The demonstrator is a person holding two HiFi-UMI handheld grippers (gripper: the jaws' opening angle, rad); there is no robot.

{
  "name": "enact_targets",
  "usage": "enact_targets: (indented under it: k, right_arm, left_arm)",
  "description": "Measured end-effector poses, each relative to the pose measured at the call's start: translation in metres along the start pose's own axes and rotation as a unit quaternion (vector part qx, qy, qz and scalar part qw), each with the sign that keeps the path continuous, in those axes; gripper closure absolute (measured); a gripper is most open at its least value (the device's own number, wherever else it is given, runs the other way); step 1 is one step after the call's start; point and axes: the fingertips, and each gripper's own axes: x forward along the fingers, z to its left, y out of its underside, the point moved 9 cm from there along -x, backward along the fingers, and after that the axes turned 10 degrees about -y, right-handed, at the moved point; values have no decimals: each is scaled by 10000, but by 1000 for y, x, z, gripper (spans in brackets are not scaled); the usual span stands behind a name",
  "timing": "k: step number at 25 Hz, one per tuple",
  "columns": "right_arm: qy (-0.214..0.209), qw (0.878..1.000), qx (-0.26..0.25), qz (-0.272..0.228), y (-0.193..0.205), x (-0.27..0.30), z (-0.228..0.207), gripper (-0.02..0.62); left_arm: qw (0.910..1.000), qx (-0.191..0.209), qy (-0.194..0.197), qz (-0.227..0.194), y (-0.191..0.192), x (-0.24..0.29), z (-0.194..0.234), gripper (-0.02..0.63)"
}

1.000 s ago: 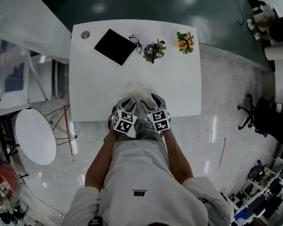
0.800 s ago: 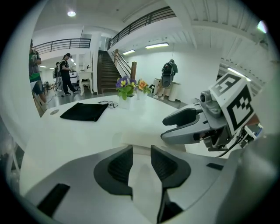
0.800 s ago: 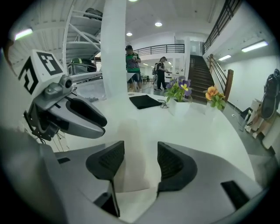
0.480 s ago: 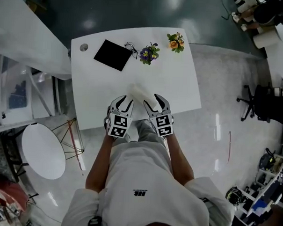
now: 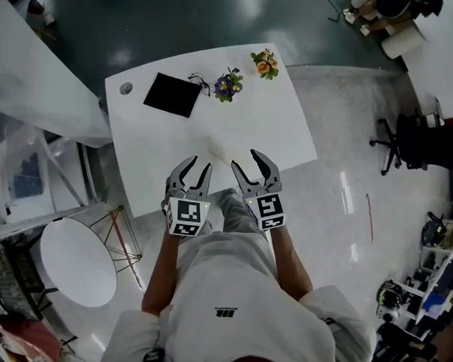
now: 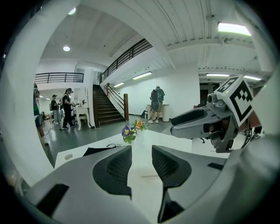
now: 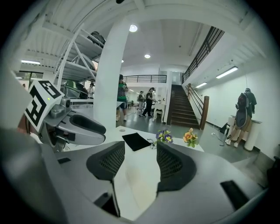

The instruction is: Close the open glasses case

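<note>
A white glasses case (image 5: pixel 216 148) lies on the white table (image 5: pixel 273 133), hard to tell from the tabletop; whether its lid is up I cannot tell. Both grippers hang above the table's near edge, just short of the case and apart from it. My left gripper (image 5: pixel 198 168) has its jaws opening, with nothing between them (image 6: pixel 141 157). My right gripper (image 5: pixel 246 161) stands open and empty (image 7: pixel 140 159). The case shows as a pale shape (image 7: pixel 136 183) below the right jaws.
At the far side of the table lie a black pad (image 5: pixel 172 95), a pair of glasses (image 5: pixel 199 81), a purple flower bunch (image 5: pixel 228 83) and an orange one (image 5: pixel 264 63). A round white table (image 5: pixel 77 261) stands at the left. People stand by the stairs (image 6: pixel 65 109).
Both grippers have risen off the case and drawn back toward the person. The left jaws stand wider than before. The case stays on the table.
</note>
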Motion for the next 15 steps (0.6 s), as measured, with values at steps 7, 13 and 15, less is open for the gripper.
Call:
enact_targets:
  k: [7, 13, 15]
  right_arm:
    - [261, 9997, -23, -7, -3, -20, 18, 367]
    - [270, 9996, 35, -18, -8, -22, 18, 368]
    - [211, 9997, 51, -67, -13, -19, 13, 368]
  left_arm:
    - [9997, -16, 124, -208, -3, -24, 4, 449]
    - [9994, 19, 166, -299, -7, -23, 3, 449]
    - [9994, 44, 92, -323, -14, -21, 3, 449]
